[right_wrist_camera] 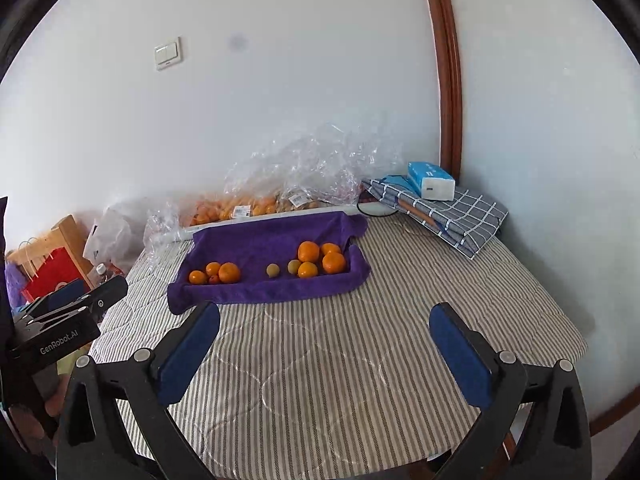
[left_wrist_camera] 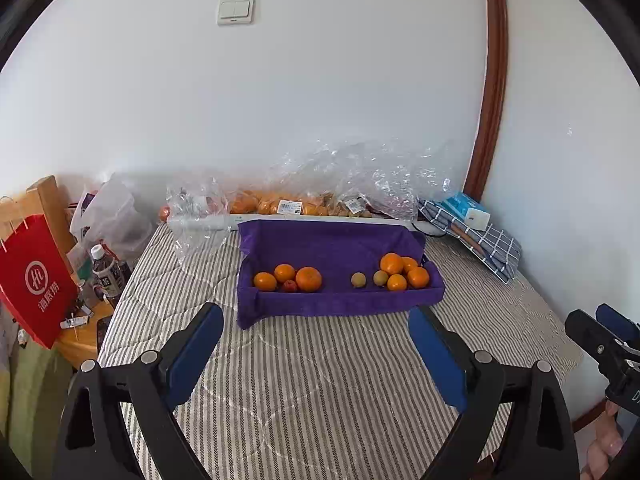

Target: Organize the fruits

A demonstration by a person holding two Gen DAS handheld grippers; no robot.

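A tray lined with a purple towel (left_wrist_camera: 332, 240) (right_wrist_camera: 256, 240) sits on a striped bed. Its left end holds three oranges (left_wrist_camera: 308, 279) (right_wrist_camera: 229, 272) and a small red fruit (left_wrist_camera: 289, 286) (right_wrist_camera: 214, 279). Its right end holds several oranges (left_wrist_camera: 418, 277) (right_wrist_camera: 333, 262) and two small yellow-green fruits (left_wrist_camera: 358, 279) (right_wrist_camera: 273, 270). My left gripper (left_wrist_camera: 316, 328) is open and empty, well short of the tray's near edge. My right gripper (right_wrist_camera: 325, 326) is open and empty, also short of the tray. Each gripper shows at the edge of the other's view.
Clear plastic bags (left_wrist_camera: 304, 200) (right_wrist_camera: 248, 204) with more oranges lie against the wall behind the tray. A checked pillow (left_wrist_camera: 480, 236) (right_wrist_camera: 452, 212) with a tissue pack (right_wrist_camera: 432, 180) lies at the back right. A red paper bag (left_wrist_camera: 34, 280) and bottles (left_wrist_camera: 106, 272) stand left of the bed.
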